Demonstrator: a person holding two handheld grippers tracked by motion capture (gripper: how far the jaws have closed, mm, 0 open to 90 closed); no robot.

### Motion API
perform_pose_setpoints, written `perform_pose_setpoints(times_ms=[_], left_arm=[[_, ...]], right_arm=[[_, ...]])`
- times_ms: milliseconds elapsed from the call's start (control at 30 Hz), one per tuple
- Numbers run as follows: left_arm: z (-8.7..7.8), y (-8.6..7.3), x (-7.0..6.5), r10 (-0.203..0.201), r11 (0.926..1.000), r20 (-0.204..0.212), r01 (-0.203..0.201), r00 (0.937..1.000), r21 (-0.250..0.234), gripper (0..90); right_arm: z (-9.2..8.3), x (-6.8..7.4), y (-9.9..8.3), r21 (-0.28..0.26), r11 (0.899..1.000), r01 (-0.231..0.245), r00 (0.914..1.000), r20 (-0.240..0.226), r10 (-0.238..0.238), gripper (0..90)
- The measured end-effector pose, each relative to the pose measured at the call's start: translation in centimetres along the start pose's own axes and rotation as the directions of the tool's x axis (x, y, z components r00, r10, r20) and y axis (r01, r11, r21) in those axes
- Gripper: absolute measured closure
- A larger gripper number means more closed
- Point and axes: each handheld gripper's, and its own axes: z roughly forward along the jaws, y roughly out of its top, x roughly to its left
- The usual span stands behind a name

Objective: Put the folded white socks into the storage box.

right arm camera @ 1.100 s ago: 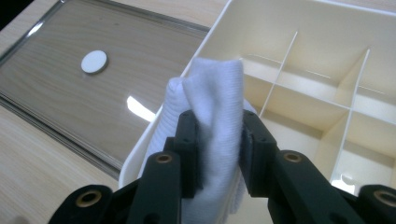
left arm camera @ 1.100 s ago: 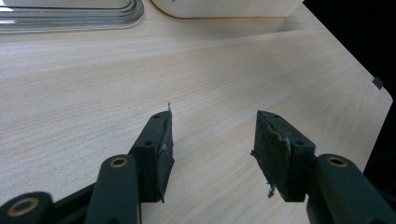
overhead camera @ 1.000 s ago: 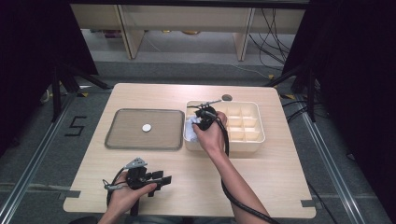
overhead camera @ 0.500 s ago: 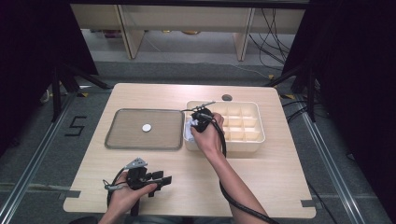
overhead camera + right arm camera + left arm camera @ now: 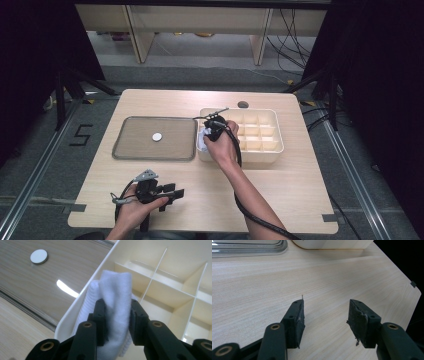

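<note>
Right claw (image 5: 116, 320), lower, pinching cloth (image 5: 115, 297)

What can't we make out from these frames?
- White cloth: its lower end is cut off by the bottom edge of the right gripper view; in the high view the hand covers most of it.
- Small white disc on the tray: too small to identify.
- Divided box: the compartment under the cloth is hidden.
- Left claw: open, nothing between its jaws.
</note>
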Motion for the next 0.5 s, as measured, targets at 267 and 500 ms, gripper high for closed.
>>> perform_pose_setpoints(times_ms=[267,500], left_arm=[[0.10,-0.04,-0.04,-0.001,1.0000,0.001,0.001,1.0000,0.001,46.3],[0.15,-0.03,-0.06,-0.005,1.0000,0.000,0.005,1.0000,0.000,46.2]], right_arm=[[0.28,0.41,-0.07,0.015,1.000,0.024,0.9995,0.019,-0.025,71.5],[0.41,0.55,0.01,0.029,0.999,0.039,0.9986,0.035,-0.040,71.8]])
